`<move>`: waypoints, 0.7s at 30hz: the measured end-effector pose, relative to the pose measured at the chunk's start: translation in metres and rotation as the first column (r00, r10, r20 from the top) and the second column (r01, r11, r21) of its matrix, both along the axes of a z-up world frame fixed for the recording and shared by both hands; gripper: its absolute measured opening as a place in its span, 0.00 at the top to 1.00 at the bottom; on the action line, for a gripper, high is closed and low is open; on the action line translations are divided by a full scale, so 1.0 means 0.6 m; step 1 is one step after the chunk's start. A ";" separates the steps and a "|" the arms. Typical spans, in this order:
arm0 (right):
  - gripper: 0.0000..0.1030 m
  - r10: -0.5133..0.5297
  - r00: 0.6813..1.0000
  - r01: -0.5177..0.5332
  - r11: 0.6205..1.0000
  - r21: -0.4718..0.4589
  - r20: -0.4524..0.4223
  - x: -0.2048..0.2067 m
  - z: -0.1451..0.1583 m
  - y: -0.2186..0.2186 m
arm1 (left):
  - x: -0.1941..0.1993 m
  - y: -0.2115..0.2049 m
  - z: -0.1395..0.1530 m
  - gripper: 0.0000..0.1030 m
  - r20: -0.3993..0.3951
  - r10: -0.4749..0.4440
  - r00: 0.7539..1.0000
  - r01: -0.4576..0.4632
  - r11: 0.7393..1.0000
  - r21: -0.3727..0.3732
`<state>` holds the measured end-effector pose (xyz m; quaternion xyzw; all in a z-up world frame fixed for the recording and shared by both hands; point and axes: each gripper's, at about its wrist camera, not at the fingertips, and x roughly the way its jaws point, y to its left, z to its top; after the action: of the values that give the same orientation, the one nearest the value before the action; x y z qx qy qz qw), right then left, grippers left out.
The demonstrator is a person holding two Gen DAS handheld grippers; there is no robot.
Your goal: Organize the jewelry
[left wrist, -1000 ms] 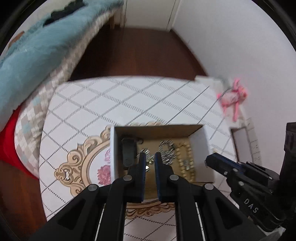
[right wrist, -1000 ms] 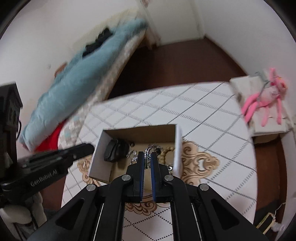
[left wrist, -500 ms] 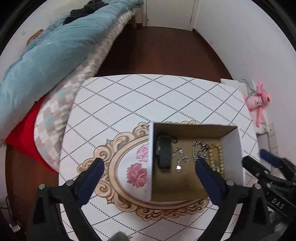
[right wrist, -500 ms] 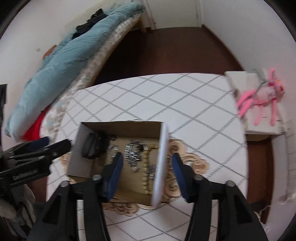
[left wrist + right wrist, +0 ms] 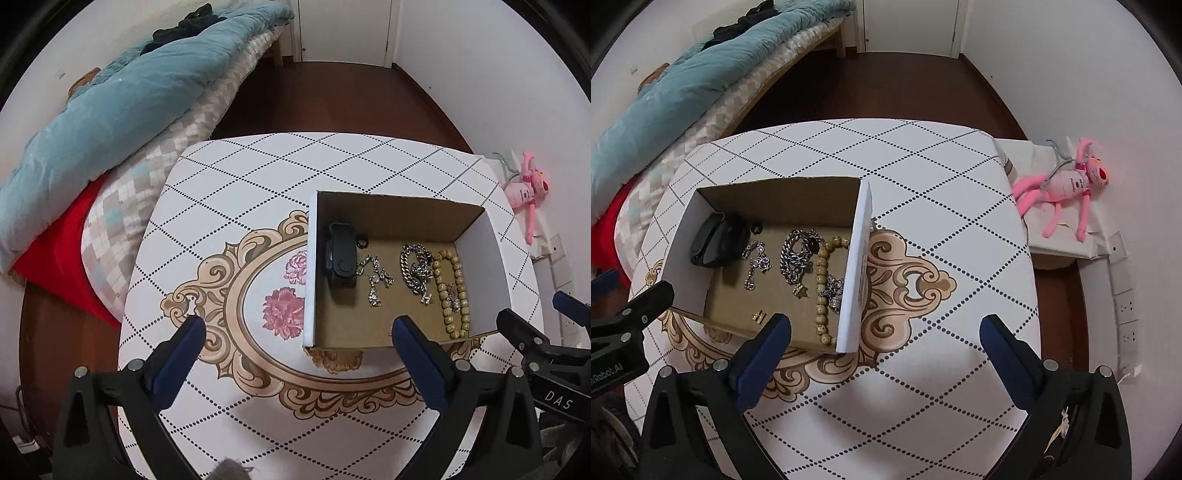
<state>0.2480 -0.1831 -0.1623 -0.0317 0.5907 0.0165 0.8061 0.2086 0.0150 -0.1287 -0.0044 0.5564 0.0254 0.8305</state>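
An open cardboard box (image 5: 399, 218) stands on the patterned table (image 5: 258, 177). Inside lie a black band (image 5: 341, 262), a thin silver pendant chain (image 5: 375, 278), a chunky silver chain (image 5: 417, 267) and a wooden bead bracelet (image 5: 452, 291). My left gripper (image 5: 298, 323) hangs open above the box's near left corner, holding nothing. My right gripper (image 5: 884, 319) hovers over the box's (image 5: 858, 266) near right corner. Its jaws are opening and grip nothing. The bead bracelet (image 5: 822, 280) and a small gold piece (image 5: 759, 315) lie just beyond its left finger.
A bed with a teal quilt (image 5: 110, 110) and a red cover runs along the table's left side. A pink plush toy (image 5: 1067, 184) lies on a low white stand to the table's right, by the wall. Dark wood floor lies beyond the table.
Both grippers went from shut to wide open. Both now sit back from the box, and the jewelry that lay right at their tips is farther off.
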 end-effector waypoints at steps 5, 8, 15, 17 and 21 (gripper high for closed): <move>0.00 0.000 1.000 0.000 1.000 -0.002 0.010 -0.008 0.011 0.006 | -0.009 -0.001 0.009 0.00 0.010 0.003 1.000 -0.002 1.000 -0.008; 0.00 -0.006 1.000 0.006 1.000 -0.002 0.025 -0.015 0.024 0.005 | -0.018 -0.003 0.020 0.00 0.019 0.003 1.000 -0.002 1.000 -0.020; 0.00 -0.029 0.995 0.030 1.000 -0.004 0.093 -0.051 0.084 -0.005 | -0.056 -0.007 0.076 0.00 0.073 0.005 0.997 -0.002 0.999 -0.044; 0.00 -0.038 0.993 0.038 0.999 0.002 0.112 -0.064 0.105 -0.009 | -0.076 -0.010 0.104 0.00 0.101 -0.002 0.995 0.006 0.999 -0.044; 0.00 -0.048 0.984 0.046 0.999 0.013 0.170 -0.104 0.169 -0.014 | -0.113 -0.011 0.157 0.00 0.149 0.010 0.989 -0.005 0.999 -0.033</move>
<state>0.1854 -0.1917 -0.0610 -0.0153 0.5203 -0.0025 0.8538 0.1407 0.0084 -0.0343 -0.0220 0.4931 0.0188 0.8695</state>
